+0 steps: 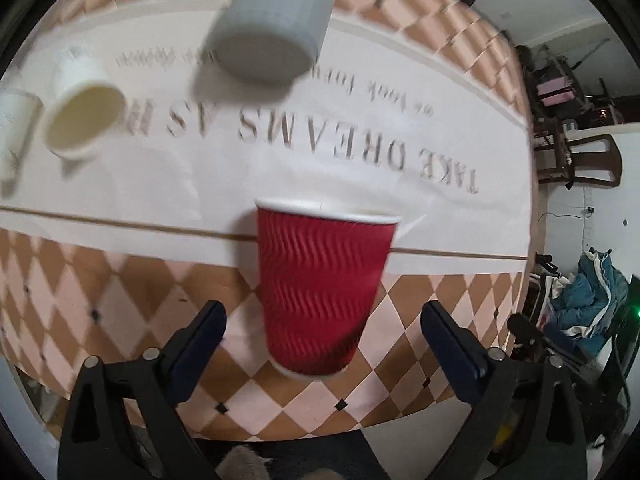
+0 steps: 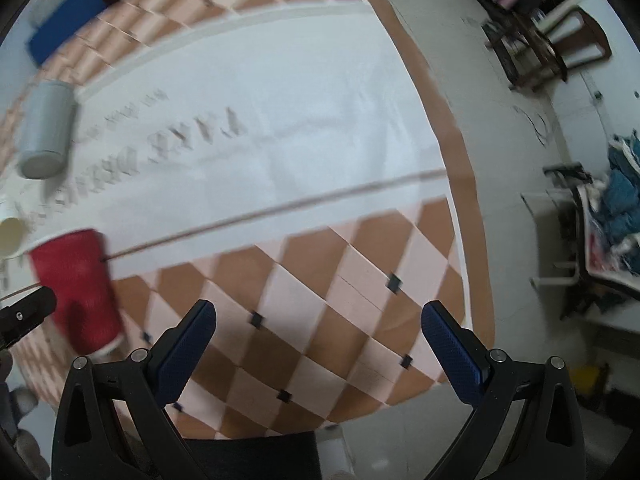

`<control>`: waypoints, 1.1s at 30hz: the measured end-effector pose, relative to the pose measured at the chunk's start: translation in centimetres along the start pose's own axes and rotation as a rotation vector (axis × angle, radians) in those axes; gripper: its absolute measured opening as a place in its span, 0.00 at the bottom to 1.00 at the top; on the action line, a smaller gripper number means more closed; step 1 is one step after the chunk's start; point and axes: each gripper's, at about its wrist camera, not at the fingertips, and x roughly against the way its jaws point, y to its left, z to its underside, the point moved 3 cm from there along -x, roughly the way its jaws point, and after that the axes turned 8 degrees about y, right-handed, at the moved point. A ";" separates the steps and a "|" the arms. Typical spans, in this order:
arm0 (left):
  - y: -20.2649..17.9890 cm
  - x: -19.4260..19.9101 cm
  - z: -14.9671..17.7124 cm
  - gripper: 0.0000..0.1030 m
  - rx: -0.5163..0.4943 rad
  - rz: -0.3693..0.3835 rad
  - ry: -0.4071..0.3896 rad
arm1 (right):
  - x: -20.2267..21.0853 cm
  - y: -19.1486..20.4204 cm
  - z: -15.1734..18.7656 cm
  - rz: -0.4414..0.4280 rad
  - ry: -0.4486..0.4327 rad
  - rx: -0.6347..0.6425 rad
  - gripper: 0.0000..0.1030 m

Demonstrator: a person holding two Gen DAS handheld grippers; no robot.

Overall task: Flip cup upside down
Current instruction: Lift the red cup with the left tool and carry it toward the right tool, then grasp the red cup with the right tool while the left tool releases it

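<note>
A red ribbed paper cup (image 1: 320,288) stands upright on the table, white rim up, just beyond and between the fingers of my left gripper (image 1: 324,332). The left gripper is open and does not touch the cup. The cup also shows in the right wrist view (image 2: 78,288) at the far left. My right gripper (image 2: 318,332) is open and empty over the checkered cloth, well to the right of the cup. The tip of the left gripper (image 2: 28,312) shows beside the cup there.
A grey cup (image 1: 276,24) stands rim down at the back of the table; it also shows in the right wrist view (image 2: 46,132). A cream cup (image 1: 82,112) and a white cup (image 1: 16,132) are at the far left. The table edge (image 2: 460,184) runs on the right, with chairs (image 2: 560,40) and clutter beyond.
</note>
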 end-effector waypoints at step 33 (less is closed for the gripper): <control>18.3 -3.6 8.7 0.99 0.386 -0.356 -0.110 | -9.3 20.0 12.3 1.409 -0.597 2.725 0.73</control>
